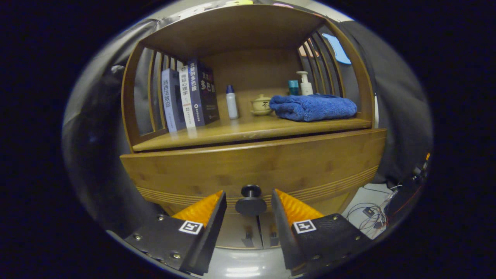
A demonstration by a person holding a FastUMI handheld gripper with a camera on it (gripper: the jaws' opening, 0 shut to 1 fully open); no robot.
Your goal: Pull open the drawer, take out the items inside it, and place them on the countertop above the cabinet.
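Note:
A wooden cabinet stands in front of me with a wide drawer front (pixel 271 166) across its middle. The drawer's dark round knob (pixel 251 201) sits right between my two fingers, a small gap on each side. My gripper (pixel 248 195) is open around the knob and neither finger presses on it. The drawer is closed, so what lies inside is hidden. Above the drawer runs the wooden countertop (pixel 248 131), roofed by an arched shelf frame.
On the countertop stand several books (pixel 188 99) at the left, a small white bottle (pixel 231 102), a little teapot (pixel 261 104), a folded blue towel (pixel 314 107) and two bottles (pixel 302 83) behind it. Cables (pixel 368 213) lie on the floor to the right.

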